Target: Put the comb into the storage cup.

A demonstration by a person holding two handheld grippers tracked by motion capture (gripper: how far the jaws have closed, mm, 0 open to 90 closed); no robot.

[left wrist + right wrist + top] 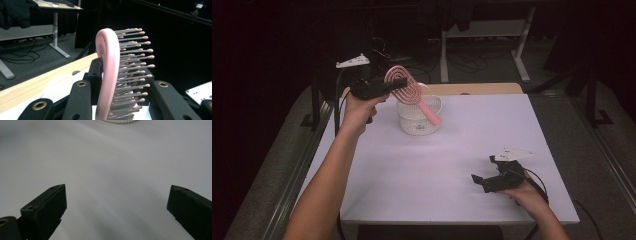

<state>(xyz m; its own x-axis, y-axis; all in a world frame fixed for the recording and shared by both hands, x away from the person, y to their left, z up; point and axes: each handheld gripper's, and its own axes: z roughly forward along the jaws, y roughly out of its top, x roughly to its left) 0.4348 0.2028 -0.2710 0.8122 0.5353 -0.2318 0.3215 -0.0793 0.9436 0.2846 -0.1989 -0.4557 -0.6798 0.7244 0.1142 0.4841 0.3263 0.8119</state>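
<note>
Pink hairbrush (409,90): light, stiff plastic, bendy bristles. Left tool (398,85) clamped on head rim above white basket (418,123); handle gives safer hold. Right tool (482,170) jaws apart, nothing between.

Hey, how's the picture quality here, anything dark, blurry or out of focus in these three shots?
High view: the white table is evenly lit, the room behind nearly black. Left gripper view: the pink hairbrush is fairly sharp, its lowest bristles blur, background dim. Right gripper view: soft all over, the right hand-held gripper has fuzzy-edged jaws, the white basket is a blurred strip at the top.
</note>
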